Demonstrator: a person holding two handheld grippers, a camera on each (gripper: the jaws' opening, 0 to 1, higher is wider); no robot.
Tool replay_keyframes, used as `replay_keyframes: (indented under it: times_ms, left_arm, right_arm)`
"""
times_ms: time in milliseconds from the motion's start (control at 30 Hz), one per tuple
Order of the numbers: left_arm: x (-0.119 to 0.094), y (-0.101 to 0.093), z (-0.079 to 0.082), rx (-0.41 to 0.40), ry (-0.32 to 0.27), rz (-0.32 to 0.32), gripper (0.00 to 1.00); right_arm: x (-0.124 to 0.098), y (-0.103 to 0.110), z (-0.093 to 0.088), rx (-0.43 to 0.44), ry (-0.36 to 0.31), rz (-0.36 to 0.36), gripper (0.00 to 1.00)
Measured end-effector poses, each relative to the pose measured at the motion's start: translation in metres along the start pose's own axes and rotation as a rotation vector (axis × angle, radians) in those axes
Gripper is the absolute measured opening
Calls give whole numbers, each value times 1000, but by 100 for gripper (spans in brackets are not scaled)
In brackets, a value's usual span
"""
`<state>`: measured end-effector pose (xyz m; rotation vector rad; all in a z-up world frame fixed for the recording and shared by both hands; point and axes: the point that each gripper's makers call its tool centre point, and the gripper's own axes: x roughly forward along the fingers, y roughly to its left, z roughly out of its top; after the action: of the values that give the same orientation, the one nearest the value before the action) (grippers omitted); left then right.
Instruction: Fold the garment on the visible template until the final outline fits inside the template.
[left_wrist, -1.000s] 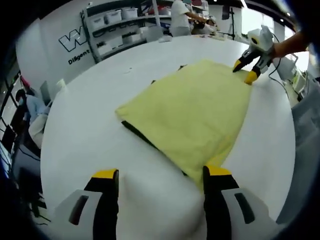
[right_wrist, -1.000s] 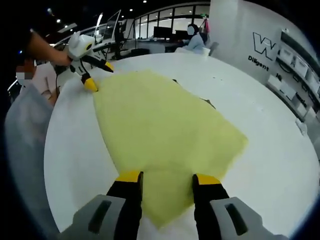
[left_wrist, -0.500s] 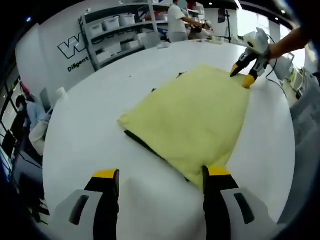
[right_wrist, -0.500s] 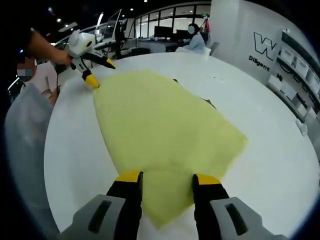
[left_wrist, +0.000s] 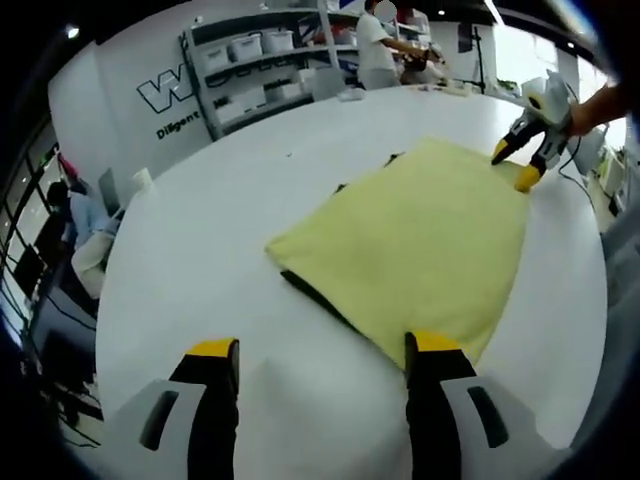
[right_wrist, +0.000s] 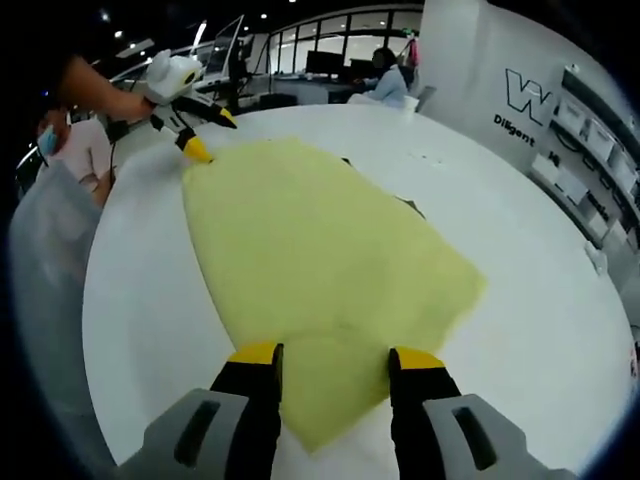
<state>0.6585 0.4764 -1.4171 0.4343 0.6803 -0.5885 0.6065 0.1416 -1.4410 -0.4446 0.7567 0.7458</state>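
A yellow garment (left_wrist: 410, 235) lies flat and folded on the round white table (left_wrist: 200, 250). A dark template edge (left_wrist: 318, 298) peeks out along its left side. My left gripper (left_wrist: 322, 350) hovers open at the garment's near corner, which lies just right of its right jaw. In the right gripper view the garment (right_wrist: 310, 250) reaches down between the jaws of my right gripper (right_wrist: 335, 357), which is open over that corner. Each gripper also shows at the cloth's far corner in the other view: the right gripper (left_wrist: 514, 166) and the left gripper (right_wrist: 205, 135), both with jaws apart.
Shelves with white bins (left_wrist: 265, 60) and a wall with lettering stand beyond the table. People (left_wrist: 378, 45) work at the back and another sits at the left (left_wrist: 75, 215). A grey sleeve (right_wrist: 45, 260) hangs near the table edge.
The left gripper view has swung left, so the garment sits further right in it. In the right gripper view the left gripper has risen slightly at the far corner. The garment has not moved.
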Motion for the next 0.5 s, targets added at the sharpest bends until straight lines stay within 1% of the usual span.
replay_keyframes:
  times_ms: [33,167,367,433,500]
  left_arm:
    - [0,3,-2,4,12,14,66]
    - [-2,1,-8,36,27,10,64]
    - [-4,2,-13,59,48,12,61]
    - [-4,2,-13,68,48,14,60]
    - [-7,1,-8,65,34,12,60]
  right_arm:
    - [-1,0,0,-1,0,-5,39]
    - [-2,-3,-2,-5,1,-23,39]
    - [-7,-9,-8,9,10,-33,38]
    - [-9,-10,-11,11,14,-35,38]
    - [-12,-9,-14,12,18,-35,38]
